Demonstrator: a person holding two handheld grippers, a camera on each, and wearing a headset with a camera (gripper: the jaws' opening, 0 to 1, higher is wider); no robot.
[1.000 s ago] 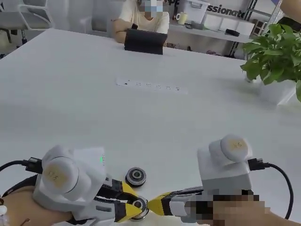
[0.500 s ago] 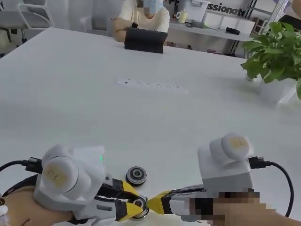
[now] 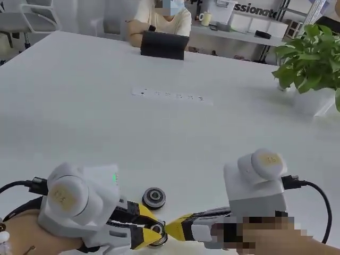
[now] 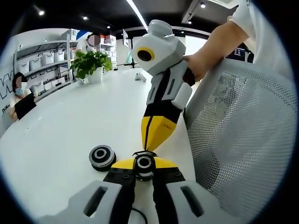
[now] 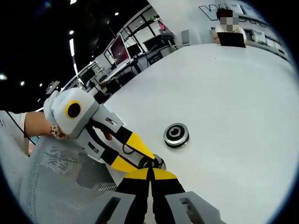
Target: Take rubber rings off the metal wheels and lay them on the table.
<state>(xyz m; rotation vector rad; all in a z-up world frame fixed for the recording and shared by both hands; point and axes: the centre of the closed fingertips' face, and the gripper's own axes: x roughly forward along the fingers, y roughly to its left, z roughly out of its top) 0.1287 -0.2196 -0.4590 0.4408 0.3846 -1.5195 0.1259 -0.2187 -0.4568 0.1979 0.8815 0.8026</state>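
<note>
A small metal wheel (image 4: 144, 164) with a black rubber ring sits between my left gripper's (image 4: 144, 161) yellow jaws, which are shut on it just above the table's near edge. The same wheel (image 3: 157, 230) is in the head view with the left gripper (image 3: 154, 232) around it. My right gripper (image 5: 150, 170) comes in from the opposite side. Its jaws are pressed together at the wheel's (image 5: 157, 163) rim and pinch the ring's edge. The right gripper (image 4: 145, 150) touches the wheel's top in the left gripper view. A second ringed wheel (image 3: 153, 197) lies flat on the table just beyond.
The white table (image 3: 159, 133) stretches far ahead, with a flush socket strip (image 3: 170, 96) at its middle. A potted plant (image 3: 311, 58) stands at the far right. A person sits behind a dark laptop (image 3: 163, 47) at the far edge. A mesh chair back (image 4: 238, 130) is close beside me.
</note>
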